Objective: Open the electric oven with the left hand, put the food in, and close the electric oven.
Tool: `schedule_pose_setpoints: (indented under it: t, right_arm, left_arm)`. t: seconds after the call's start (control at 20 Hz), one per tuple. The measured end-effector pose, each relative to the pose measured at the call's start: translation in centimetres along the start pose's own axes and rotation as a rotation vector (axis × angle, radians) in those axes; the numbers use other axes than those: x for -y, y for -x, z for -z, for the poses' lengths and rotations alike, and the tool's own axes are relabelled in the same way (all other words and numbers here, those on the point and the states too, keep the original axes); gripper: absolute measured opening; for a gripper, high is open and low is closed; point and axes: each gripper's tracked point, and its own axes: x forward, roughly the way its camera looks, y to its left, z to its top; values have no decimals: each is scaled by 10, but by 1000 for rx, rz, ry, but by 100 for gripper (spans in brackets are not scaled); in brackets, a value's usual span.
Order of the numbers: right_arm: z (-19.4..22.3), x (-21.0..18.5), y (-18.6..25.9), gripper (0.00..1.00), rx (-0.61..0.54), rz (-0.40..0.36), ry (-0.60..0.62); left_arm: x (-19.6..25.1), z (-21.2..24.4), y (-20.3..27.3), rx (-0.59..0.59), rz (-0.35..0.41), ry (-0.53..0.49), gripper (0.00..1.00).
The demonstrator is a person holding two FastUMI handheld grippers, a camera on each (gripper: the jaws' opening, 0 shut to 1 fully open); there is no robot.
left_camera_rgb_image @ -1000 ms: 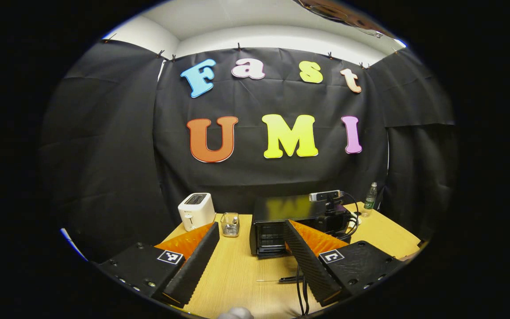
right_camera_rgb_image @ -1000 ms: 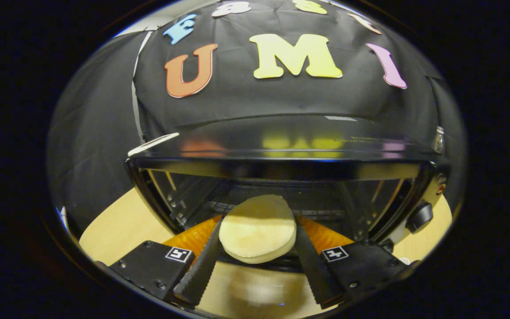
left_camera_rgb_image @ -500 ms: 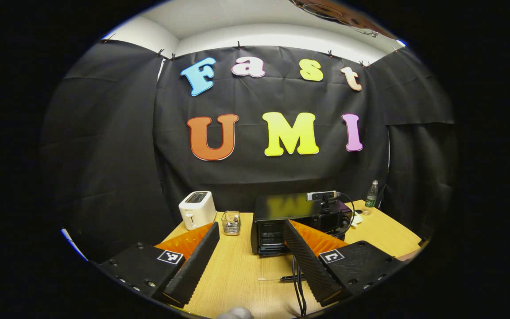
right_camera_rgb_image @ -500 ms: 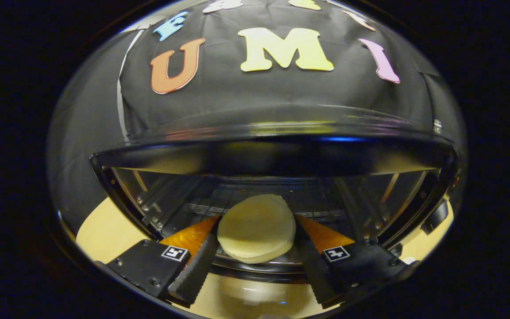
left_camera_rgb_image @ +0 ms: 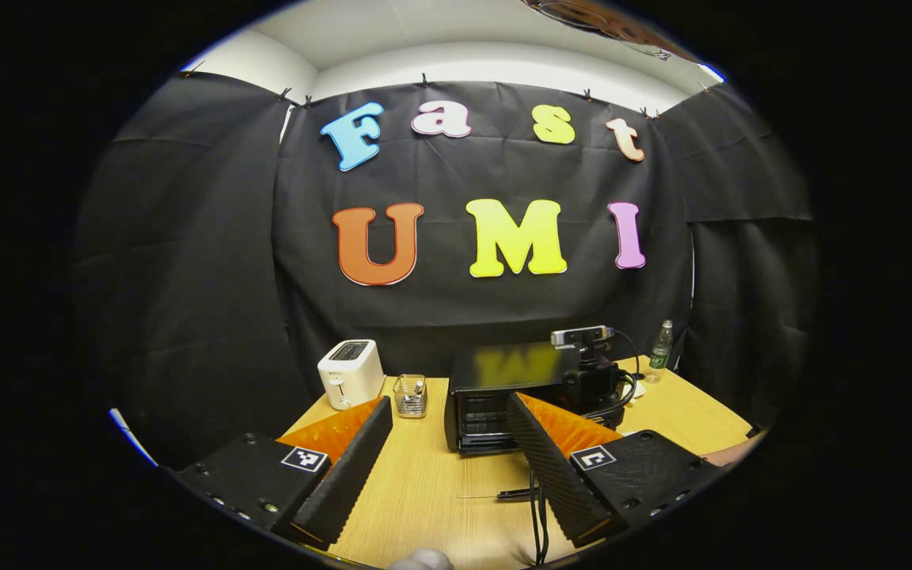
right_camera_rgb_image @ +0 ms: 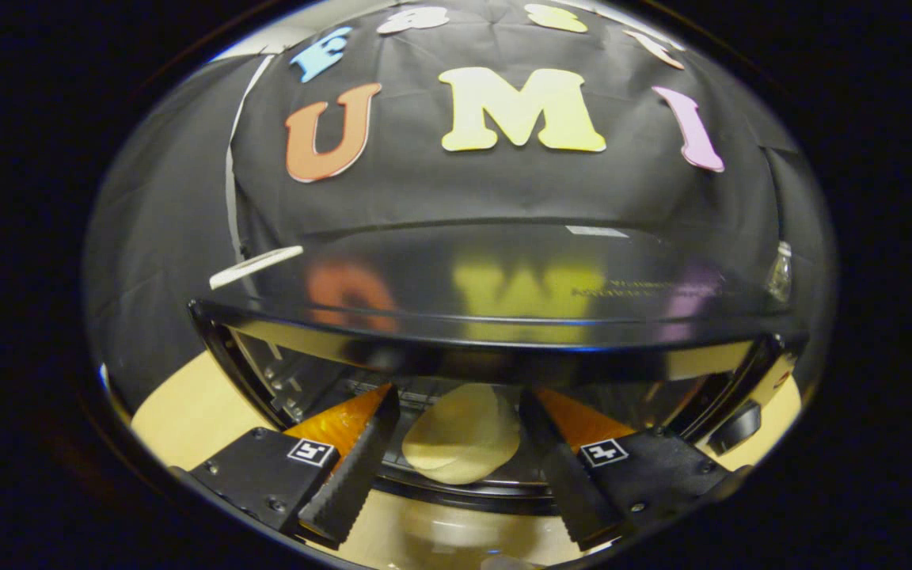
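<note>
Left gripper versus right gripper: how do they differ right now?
The left gripper is open with nothing between its fingers; the right gripper has the flat round food between its fingers. The left gripper is back from the electric oven, over the table; the right gripper is at the oven's open mouth. Both point toward the oven.

Your electric oven [left_camera_rgb_image: 495,396] is a black, glossy-topped box standing on the wooden table, its door dropped open at the front. The food [right_camera_rgb_image: 462,434], a pale, round, flat piece, lies just inside the oven's mouth, tilted a little, above the lowered door.
</note>
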Motion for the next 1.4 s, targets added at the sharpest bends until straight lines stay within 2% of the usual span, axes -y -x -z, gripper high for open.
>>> schedule_pose_setpoints:
  t: [0.1,0.3,0.4,0.6,0.85,1.05,1.2,1.4]
  right_arm:
    - [-11,0,9,98,37,-4,-21]
    - [-9,13,53,97,29,-18,-36]
    - [-15,30,93,97,53,0,-22]
    - [-51,75,201,97,135,56,-6]
    - [-129,139,327,97,270,153,21]
    - [-166,177,404,96,347,222,22]
    - [-176,190,444,96,379,241,10]
    - [-180,199,468,98,397,249,-5]
  left_arm:
    - [3,1,0,3,7,-9,96]
    - [5,4,1,25,11,-3,96]
    - [4,17,-2,15,4,-1,96]
    - [6,54,-10,-27,3,24,96]
    - [32,110,-17,-131,40,20,95]
    - [69,178,-20,-270,85,17,95]
    - [95,221,-25,-354,126,-28,96]
    - [124,260,-32,-441,166,-32,96]
